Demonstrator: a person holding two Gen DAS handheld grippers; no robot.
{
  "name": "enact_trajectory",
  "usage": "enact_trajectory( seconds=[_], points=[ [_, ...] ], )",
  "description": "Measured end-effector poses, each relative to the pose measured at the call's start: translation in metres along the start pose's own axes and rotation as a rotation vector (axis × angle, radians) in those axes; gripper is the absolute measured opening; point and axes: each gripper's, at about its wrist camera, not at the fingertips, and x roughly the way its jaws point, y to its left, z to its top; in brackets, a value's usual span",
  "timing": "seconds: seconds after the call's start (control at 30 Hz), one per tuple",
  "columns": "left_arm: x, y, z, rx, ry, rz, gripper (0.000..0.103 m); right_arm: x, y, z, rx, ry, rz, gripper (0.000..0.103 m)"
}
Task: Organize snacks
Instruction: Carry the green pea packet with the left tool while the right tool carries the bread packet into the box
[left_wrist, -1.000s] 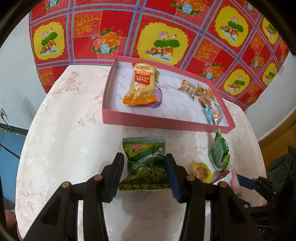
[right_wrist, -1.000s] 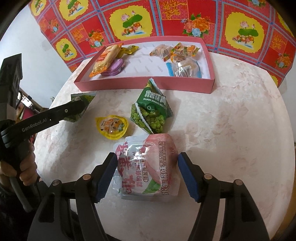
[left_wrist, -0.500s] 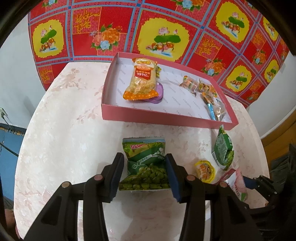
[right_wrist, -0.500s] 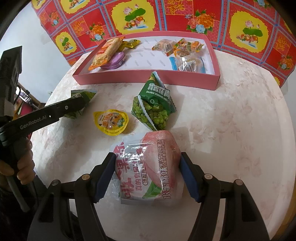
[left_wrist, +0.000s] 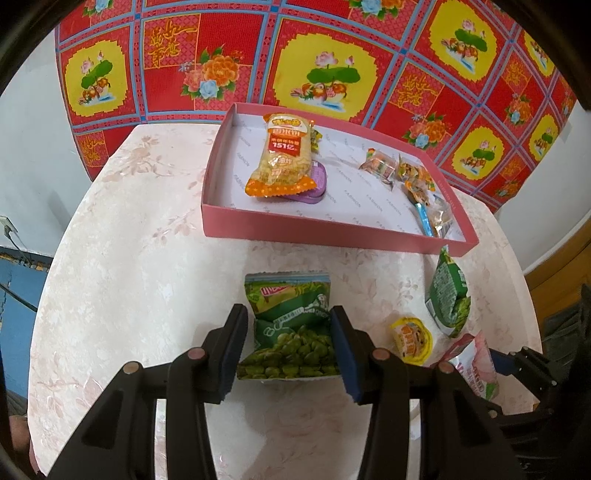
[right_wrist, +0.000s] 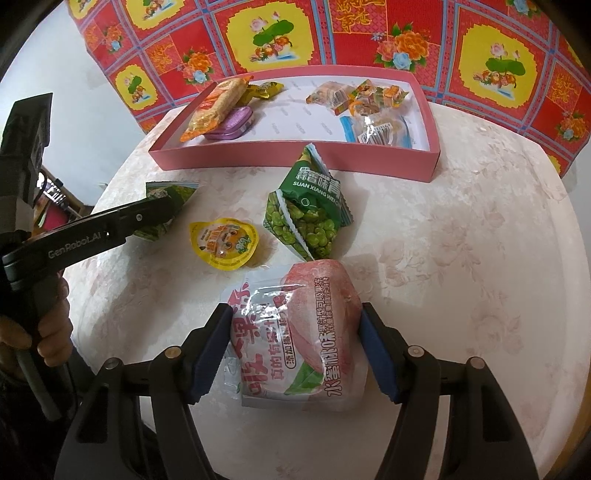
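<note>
Since a second earlier, the right tongs (right_wrist: 295, 347) had lifted the peach pouch (right_wrist: 299, 332), clamped. Left tongs (left_wrist: 288, 343) stayed pinching one of two pea bags (left_wrist: 290, 332) mid-bench; the other (right_wrist: 310, 218) lay near the tray (right_wrist: 295, 162).

In the left wrist view, the purple tin (left_wrist: 312, 184) lies mostly under the orange cracker pack (left_wrist: 282, 158), and a yellow wrapper (left_wrist: 314, 136) only peeks out behind that pack. The pink jelly pouch (left_wrist: 476, 365) is half covered by the right gripper (left_wrist: 517, 363) at the frame's edge, so its grip cannot be judged there. In the right wrist view, the left gripper's finger (right_wrist: 122, 227) hides much of the green pea bag (right_wrist: 166, 195). The print on the small candies (right_wrist: 362, 98) is too small to read.
</note>
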Motion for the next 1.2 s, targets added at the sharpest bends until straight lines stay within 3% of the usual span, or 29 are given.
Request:
enact_trajectory(
  seconds=[0.7, 1.2],
  points=[
    [-0.022, -0.012, 0.002, 0.03, -0.056, 0.005, 0.048, -0.017, -0.012, 0.002, 0.041, -0.065, 0.06, 0.068],
    [-0.038, -0.028, 0.011, 0.063, -0.096, 0.002, 0.048, -0.038, -0.028, 0.023, 0.059, -0.142, 0.074, 0.068]
  ],
)
